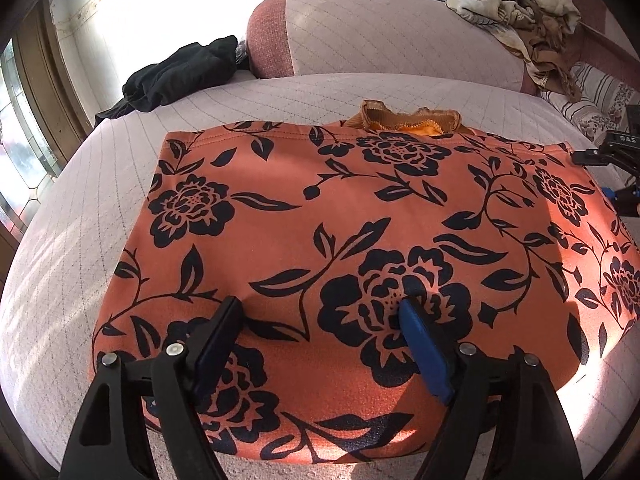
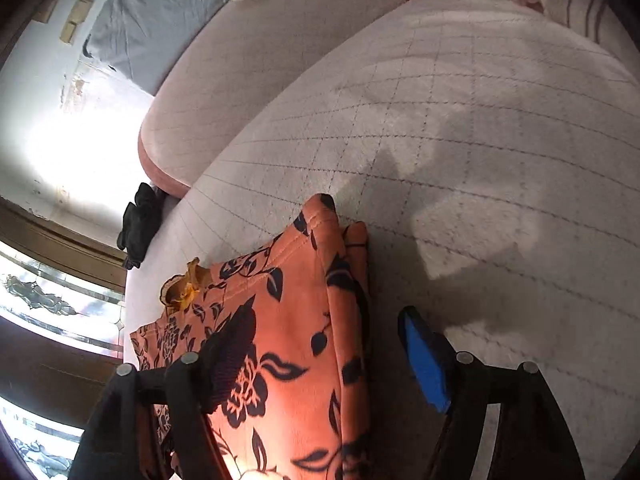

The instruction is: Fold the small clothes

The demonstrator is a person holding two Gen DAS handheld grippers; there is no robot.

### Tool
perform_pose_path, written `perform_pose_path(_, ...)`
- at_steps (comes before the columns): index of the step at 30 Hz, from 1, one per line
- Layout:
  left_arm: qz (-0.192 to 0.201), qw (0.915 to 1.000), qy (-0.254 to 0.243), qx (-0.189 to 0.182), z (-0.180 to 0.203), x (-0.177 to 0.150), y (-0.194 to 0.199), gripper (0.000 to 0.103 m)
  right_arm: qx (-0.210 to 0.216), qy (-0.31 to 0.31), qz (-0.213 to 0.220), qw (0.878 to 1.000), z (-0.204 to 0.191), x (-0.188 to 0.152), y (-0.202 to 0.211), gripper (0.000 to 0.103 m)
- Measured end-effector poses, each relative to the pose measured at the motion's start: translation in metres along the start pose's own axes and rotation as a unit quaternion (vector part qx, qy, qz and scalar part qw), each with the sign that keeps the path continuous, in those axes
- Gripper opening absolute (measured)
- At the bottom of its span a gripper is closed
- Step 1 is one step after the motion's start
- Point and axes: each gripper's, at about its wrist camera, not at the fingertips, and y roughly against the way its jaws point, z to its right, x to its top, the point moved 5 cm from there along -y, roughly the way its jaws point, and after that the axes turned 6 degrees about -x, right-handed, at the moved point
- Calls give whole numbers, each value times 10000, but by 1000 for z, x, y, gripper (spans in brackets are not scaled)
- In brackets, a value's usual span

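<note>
Your left claw [image 1: 322, 312] hangs released over the orange floral knit garment [image 1: 360, 216], long axis crosswise; your right claw [image 2: 320, 340], also released, probably straddles its end.

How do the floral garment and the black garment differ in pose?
The floral garment lies spread flat at the cushion's middle; the black garment sits crumpled at the far left edge. The floral one is orange with dark flowers; the black one is plain. Both rest on the quilted cushion.
</note>
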Motion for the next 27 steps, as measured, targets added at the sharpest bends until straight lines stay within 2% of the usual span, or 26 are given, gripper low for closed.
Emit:
perform_pose_path(1, 13, 10000, -3, -5, 0, 0, 0, 81, -9, 58, -45, 10000, -4, 4, -7, 43)
perform_pose_path(2, 15, 10000, -5, -23, -1, 0, 1, 81, 65, 217, -178, 9996, -13, 6, -12, 11)
perform_pose_path(4, 37, 10000, 8, -55, -1, 0, 0, 82, -191, 663, 99, 9976, -30, 7, -5, 11)
perform_pose_path(6, 47, 10000, 6, -42, -1, 0, -1, 83, -569, 187, 217, 9980, -9, 10, -9, 11)
perform_pose_path(8, 43, 10000, 1, -52, -2, 0, 0, 83, -549, -193, 330, 9978, 7, 6, -13, 18)
perform_pose_path(9, 35, 10000, -1, -80, -3, 0, 0, 83, -553, -152, 452, 9973, 5, 3, -7, 28)
perform_pose_path(10, 22, 9999, 2, -104, -3, 0, 0, 83, -785, -81, 550, 9954, 3, 0, 0, 34)
perform_pose_path(11, 8, 9999, 12, -116, -4, 1, 0, 83, -1047, -27, 666, 9923, 1, -2, 9, 46)
perform_pose_path(12, -17, 9999, 19, -129, -4, 1, 1, 83, -1238, -9, 859, 9886, -2, -5, 22, 52)
perform_pose_path(14, -66, 9997, 105, -231, -7, 4, 6, 83, -1178, 94, 1208, 9856, -20, -10, 45, 52)
perform_pose_path(16, 32, 9986, 362, -386, -16, 9, 18, 83, -792, 333, 1270, 9882, -45, -30, 61, 55)
perform_pose_path(17, 198, 9979, 478, -388, -25, 10, 28, 83, -549, 451, 1227, 9899, -58, -43, 66, 58)
perform_pose_path(19, 400, 9971, 641, -106, -48, 10, 42, 83, -23, 690, 927, 9933, -82, -73, 62, 65)
perform_pose_path(20, 334, 9964, 772, 36, -63, 4, 43, 83, 184, 766, 724, 9943, -88, -88, 57, 65)
perform_pose_path(21, 96, 9952, 961, 161, -79, -6, 36, 83, 311, 752, 549, 9952, -89, -100, 49, 66)
perform_pose_path(22, -254, 9926, 1150, 300, -94, -20, 26, 83, 276, 696, 392, 9964, -83, -110, 38, 68)
perform_pose_path(23, -352, 9911, 1269, 208, -105, -29, 21, 86, 76, 617, 223, 9978, -71, -118, 24, 69)
perform_pose_path(24, -238, 9906, 1346, 42, -110, -32, 27, 86, 95, 485, 118, 9987, -60, -123, 14, 67)
perform_pose_path(25, -235, 9903, 1364, 110, -113, -33, 33, 86, 230, 410, 306, 9984, -58, -124, 18, 67)
perform_pose_path(27, -83, 9892, 1436, 286, -119, -33, 47, 85, 147, 410, 281, 9987, -64, -123, 27, 68)
